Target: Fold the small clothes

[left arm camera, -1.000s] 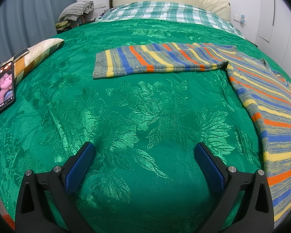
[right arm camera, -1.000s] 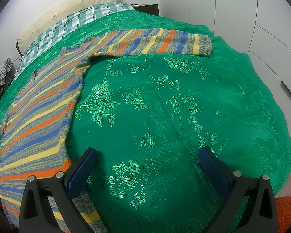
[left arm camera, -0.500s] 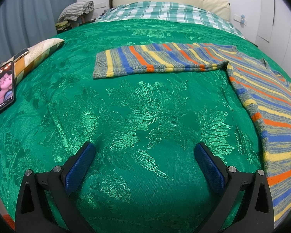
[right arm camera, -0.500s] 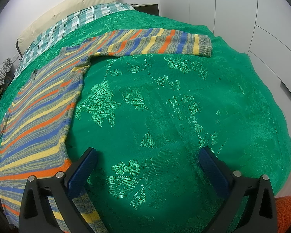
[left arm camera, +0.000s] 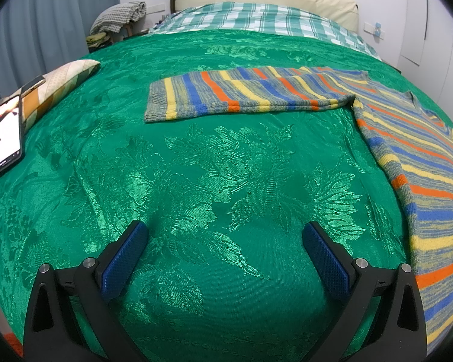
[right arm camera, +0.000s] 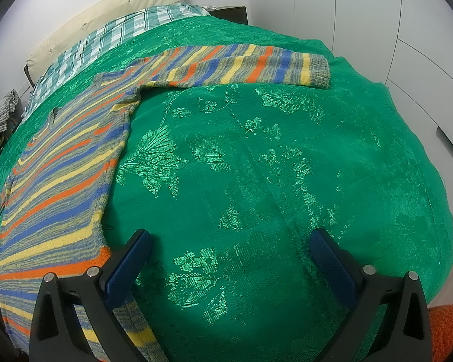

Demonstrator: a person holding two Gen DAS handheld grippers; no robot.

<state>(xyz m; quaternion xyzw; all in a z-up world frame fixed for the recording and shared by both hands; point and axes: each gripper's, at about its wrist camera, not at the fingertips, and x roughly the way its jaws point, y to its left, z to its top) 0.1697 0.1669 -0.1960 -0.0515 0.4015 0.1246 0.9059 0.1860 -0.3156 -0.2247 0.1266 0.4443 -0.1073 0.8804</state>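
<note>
Left wrist view: left gripper (left arm camera: 223,238) wide open over green bedspread (left arm camera: 196,166), right gripper (right arm camera: 231,247) likewise empty, striped sweater (right arm camera: 63,169) flat between, sleeves spread; likely risk, pinching slippery bedspread along with knit.

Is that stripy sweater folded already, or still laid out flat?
Spread flat. The striped sweater lies open on the green bedspread, sleeve stretched straight out sideways, nothing doubled over.
</note>
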